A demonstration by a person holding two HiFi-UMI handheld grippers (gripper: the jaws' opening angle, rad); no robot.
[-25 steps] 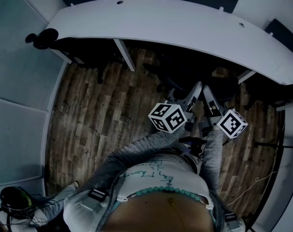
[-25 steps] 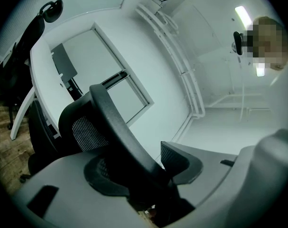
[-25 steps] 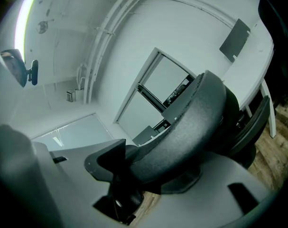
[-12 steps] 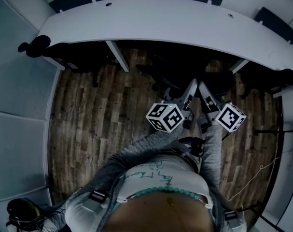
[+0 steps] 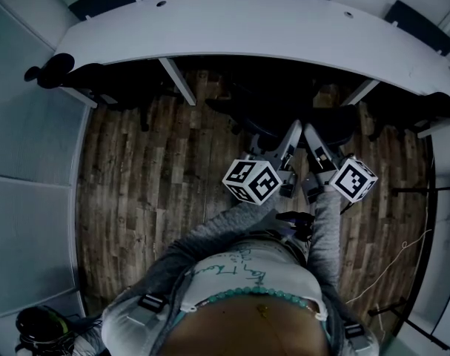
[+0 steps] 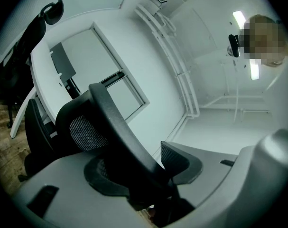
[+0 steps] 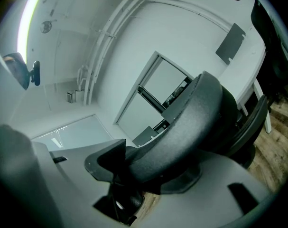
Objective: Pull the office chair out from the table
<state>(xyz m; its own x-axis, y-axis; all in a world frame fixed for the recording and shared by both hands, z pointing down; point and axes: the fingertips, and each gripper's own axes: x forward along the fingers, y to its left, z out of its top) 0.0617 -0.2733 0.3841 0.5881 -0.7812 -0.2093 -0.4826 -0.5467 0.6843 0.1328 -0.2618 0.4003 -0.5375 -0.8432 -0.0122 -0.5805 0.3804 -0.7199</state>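
The black office chair [image 5: 263, 119] stands half under the curved white table [image 5: 247, 28], with its seat in shadow. Both grippers reach toward it from my body and meet at the top of its back. My left gripper [image 5: 292, 129] is closed on the chair's back rim; in the left gripper view that black bar [image 6: 116, 127] runs between the grey jaws, held by the left gripper [image 6: 140, 171]. My right gripper [image 5: 308, 130] clamps the same rim beside it, and the bar [image 7: 193, 120] fills the right gripper [image 7: 148, 167].
More dark chairs sit under the table at the left [image 5: 117, 87] and right [image 5: 425, 110]. A black object [image 5: 50, 69] rests on the table's left end. Wood floor [image 5: 150, 176] lies left of me, grey wall panels [image 5: 24, 162] beyond it. A thin cable [image 5: 402, 252] trails at the right.
The table has slid up and away in the head view while both grippers keep their hold on the chair back. The chair has come back a little with them.
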